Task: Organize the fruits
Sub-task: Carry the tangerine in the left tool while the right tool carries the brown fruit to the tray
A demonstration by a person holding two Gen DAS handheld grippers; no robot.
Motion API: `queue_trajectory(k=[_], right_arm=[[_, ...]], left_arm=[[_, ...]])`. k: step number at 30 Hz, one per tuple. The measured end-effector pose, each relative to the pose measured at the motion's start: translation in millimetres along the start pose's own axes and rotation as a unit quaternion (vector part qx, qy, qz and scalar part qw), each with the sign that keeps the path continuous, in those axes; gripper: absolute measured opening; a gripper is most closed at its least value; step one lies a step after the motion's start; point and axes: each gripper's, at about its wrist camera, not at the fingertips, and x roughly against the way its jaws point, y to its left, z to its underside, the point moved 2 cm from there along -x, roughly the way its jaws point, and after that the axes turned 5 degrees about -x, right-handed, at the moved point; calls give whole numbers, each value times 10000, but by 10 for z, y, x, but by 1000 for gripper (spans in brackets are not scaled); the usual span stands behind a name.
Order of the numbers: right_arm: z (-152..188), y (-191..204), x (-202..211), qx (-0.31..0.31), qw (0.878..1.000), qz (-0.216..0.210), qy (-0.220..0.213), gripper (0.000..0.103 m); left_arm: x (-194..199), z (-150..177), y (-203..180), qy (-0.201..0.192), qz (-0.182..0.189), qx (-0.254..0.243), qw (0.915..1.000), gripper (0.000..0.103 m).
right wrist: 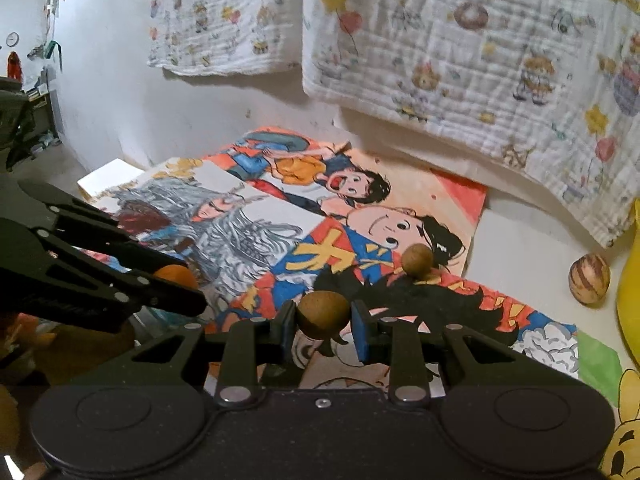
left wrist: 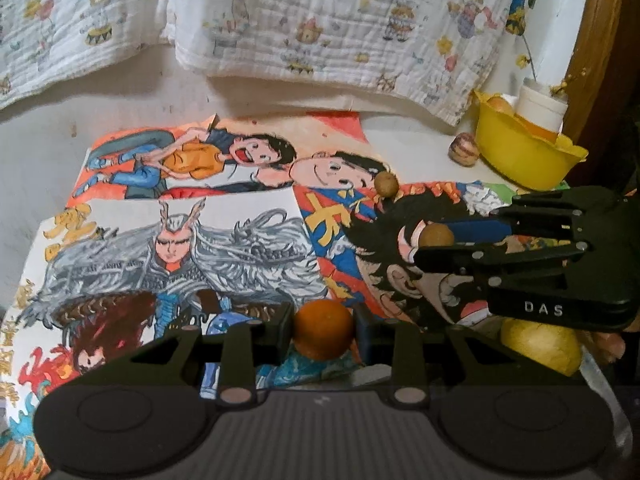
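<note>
My left gripper (left wrist: 323, 330) is shut on an orange fruit (left wrist: 323, 330), held low over the cartoon posters (left wrist: 248, 220). My right gripper (right wrist: 323, 316) is shut on a small brown round fruit (right wrist: 323, 314); in the left wrist view it reaches in from the right (left wrist: 436, 240) with that fruit (left wrist: 437, 235). A second small brown fruit (right wrist: 417, 258) lies on the posters just beyond it (left wrist: 385, 185). A striped brown fruit (right wrist: 589, 278) lies beside a yellow bowl (left wrist: 520, 156) that holds fruit. A yellow fruit (left wrist: 540, 344) lies under the right gripper.
A white cup (left wrist: 542, 106) stands in or behind the yellow bowl at the far right. Printed cloths (right wrist: 460, 52) hang down the back wall to the surface. A white box (right wrist: 105, 178) lies at the posters' far left corner. A wooden frame (left wrist: 600, 40) borders the right.
</note>
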Motion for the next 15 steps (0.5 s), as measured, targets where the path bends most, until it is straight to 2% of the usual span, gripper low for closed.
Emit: queue_trajectory(k=[15], right_arm=[[127,165,603,-131,9988,75,-471,31]], left_arm=[[433,-12,-258,-409,47,-174,9990,35]])
